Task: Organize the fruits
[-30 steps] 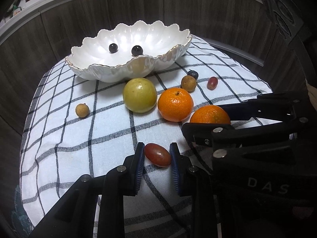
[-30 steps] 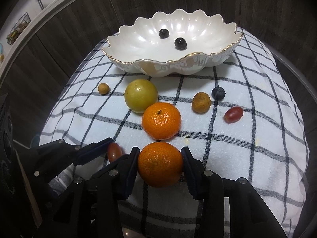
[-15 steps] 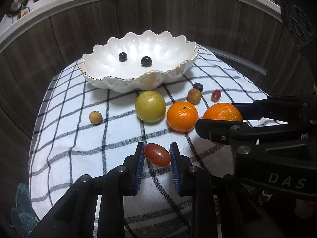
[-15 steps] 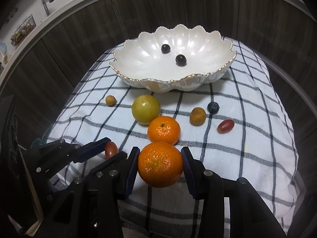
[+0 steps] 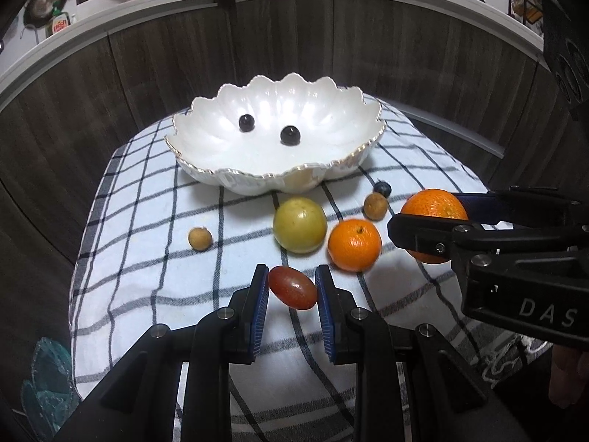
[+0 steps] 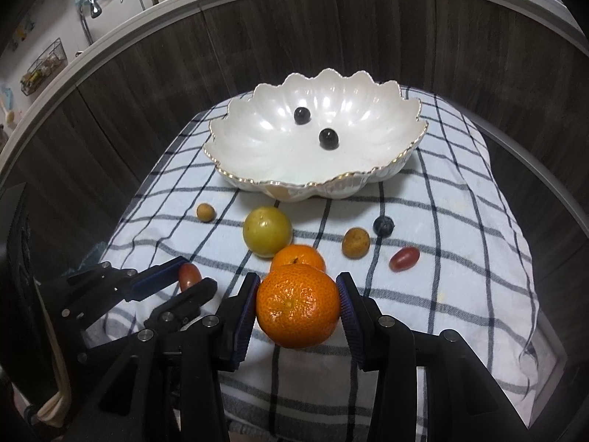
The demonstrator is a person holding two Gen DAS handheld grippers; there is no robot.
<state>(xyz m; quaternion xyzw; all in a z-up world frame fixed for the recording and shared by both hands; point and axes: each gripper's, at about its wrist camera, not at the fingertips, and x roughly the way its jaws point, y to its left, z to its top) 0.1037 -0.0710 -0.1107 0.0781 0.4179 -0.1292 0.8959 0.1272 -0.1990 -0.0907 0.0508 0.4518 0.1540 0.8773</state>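
Note:
My left gripper (image 5: 291, 291) is shut on a red grape (image 5: 292, 288) and holds it above the checked cloth (image 5: 147, 258). My right gripper (image 6: 298, 304) is shut on an orange (image 6: 298, 305), also lifted; it shows in the left wrist view (image 5: 434, 206) too. A white scalloped bowl (image 5: 257, 180) at the back holds two dark grapes (image 5: 289, 135). On the cloth lie a green-yellow fruit (image 5: 300, 224), a second orange (image 5: 354, 245), two small brown fruits (image 5: 200, 238), a blueberry (image 6: 383, 225) and another red grape (image 6: 404, 258).
The cloth covers a small raised surface with drop-offs on all sides. Dark wood panels (image 5: 110, 92) stand behind it, with a counter and kitchen items above. A teal cloth (image 5: 44, 379) lies low at the left.
Both grippers have risen and pulled back from the cloth with their fruit held; the bowl and loose fruits look smaller and farther. Nothing on the cloth has moved.

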